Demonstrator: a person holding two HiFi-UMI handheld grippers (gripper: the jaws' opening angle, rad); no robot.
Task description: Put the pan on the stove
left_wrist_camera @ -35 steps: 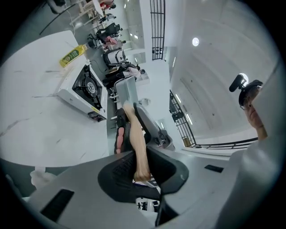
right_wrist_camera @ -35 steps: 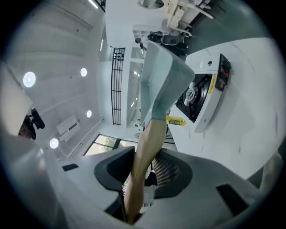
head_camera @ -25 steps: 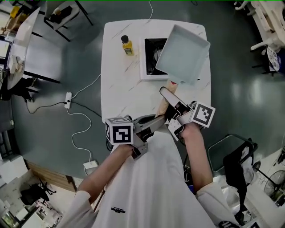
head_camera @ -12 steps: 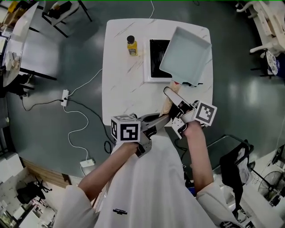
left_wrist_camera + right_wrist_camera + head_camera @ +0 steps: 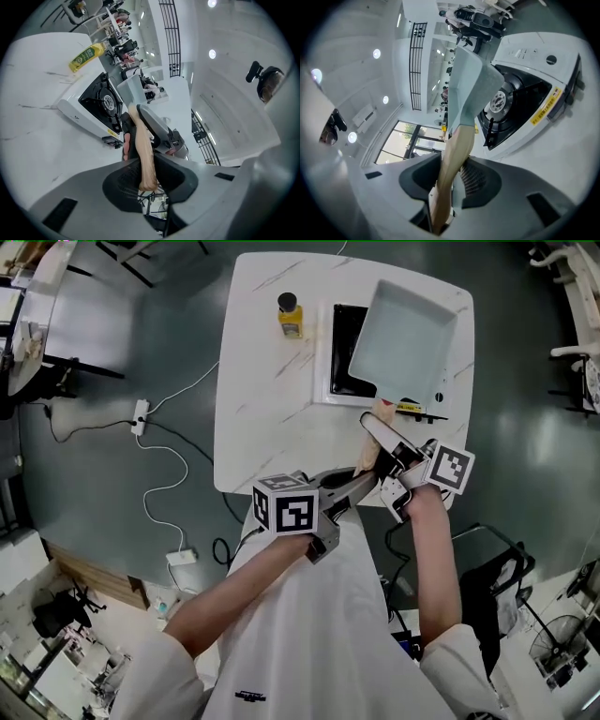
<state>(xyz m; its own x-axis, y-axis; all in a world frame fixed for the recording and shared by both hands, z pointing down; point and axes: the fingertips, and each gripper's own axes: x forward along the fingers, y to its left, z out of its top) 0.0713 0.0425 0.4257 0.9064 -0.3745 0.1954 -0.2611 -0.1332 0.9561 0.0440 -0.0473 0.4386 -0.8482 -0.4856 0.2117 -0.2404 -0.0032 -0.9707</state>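
Observation:
A square pale grey-green pan (image 5: pixel 403 334) with a wooden handle (image 5: pixel 367 456) hangs tilted over the black-topped white stove (image 5: pixel 323 390) on the white table. Both grippers are shut on the handle. My left gripper (image 5: pixel 361 484) grips its near end and my right gripper (image 5: pixel 375 427) grips it closer to the pan. In the left gripper view the handle (image 5: pixel 144 154) runs out between the jaws toward the stove (image 5: pixel 75 110). The right gripper view shows the pan (image 5: pixel 471 89) raised above the burner (image 5: pixel 520 103), with the handle (image 5: pixel 452 164) clamped between the pads.
A yellow bottle (image 5: pixel 290 315) stands on the table (image 5: pixel 262 418) left of the stove; in the left gripper view the bottle (image 5: pixel 86 54) appears beyond it. A white cable and power strip (image 5: pixel 141 413) lie on the floor at the left.
Both grippers have sunk with the pan, which now covers more of the stove. The grip on the handle is unchanged.

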